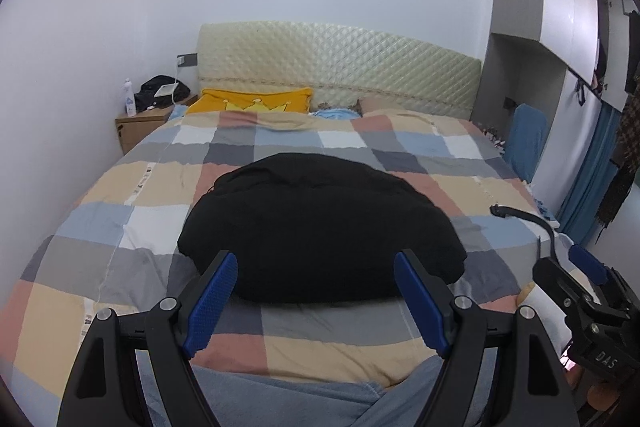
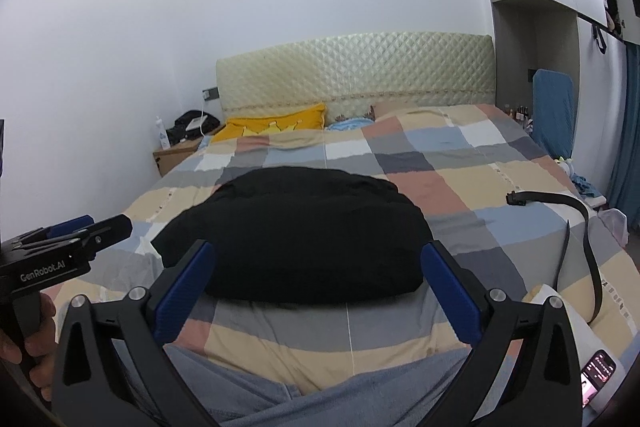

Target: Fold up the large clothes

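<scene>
Black garment lying bunched on checked quilt in middle of bed, headboard beyond; left tongs apart, nothing between pads, near edge of garment just ahead; right tongs spread wide, jaws opening, empty, garment edge just ahead; black belt on quilt to right, apart from garment; yellow pillow at head of bed
</scene>
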Action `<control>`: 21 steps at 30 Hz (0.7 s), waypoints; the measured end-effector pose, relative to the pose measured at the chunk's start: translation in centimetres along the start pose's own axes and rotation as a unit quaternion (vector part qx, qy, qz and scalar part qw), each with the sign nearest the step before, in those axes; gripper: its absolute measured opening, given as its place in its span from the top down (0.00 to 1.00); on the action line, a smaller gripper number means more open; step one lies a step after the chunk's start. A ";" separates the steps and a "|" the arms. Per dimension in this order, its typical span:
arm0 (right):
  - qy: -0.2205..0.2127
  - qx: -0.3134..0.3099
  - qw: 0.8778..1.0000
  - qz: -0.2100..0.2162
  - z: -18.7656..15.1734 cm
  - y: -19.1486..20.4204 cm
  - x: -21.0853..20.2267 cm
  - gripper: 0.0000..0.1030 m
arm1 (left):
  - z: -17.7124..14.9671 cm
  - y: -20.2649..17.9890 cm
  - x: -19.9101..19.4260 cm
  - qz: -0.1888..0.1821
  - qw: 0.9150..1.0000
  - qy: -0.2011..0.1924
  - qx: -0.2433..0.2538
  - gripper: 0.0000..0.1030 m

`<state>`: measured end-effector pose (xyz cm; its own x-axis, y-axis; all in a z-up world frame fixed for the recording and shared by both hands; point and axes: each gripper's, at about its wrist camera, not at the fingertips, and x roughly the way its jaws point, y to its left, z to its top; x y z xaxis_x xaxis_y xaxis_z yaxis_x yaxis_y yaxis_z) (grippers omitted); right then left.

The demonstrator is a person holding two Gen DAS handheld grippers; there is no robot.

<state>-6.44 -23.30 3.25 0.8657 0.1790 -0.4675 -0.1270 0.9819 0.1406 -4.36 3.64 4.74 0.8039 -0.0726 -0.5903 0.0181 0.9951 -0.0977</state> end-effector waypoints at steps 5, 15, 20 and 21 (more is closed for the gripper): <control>0.005 -0.001 1.000 0.000 -0.3 0.0 0.1 0.00 | -0.2 0.7 0.6 0.000 1.000 0.014 -0.011 0.22; 0.011 -0.006 1.000 0.000 -0.3 0.4 0.3 0.00 | 0.0 1.5 0.4 0.021 0.999 0.026 -0.025 0.14; 0.014 -0.007 1.000 0.000 -0.2 0.3 0.6 0.00 | 0.1 1.3 0.2 0.028 0.999 0.031 -0.019 0.14; 0.016 -0.008 1.000 -0.004 -0.1 0.3 0.8 0.00 | 0.2 1.3 0.2 0.031 0.999 0.032 -0.020 0.14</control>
<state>-5.87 -22.84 2.83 0.8507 0.1724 -0.4966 -0.1281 0.9842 0.1223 -4.09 4.91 4.64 0.7632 -0.0168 -0.6459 -0.0549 0.9944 -0.0907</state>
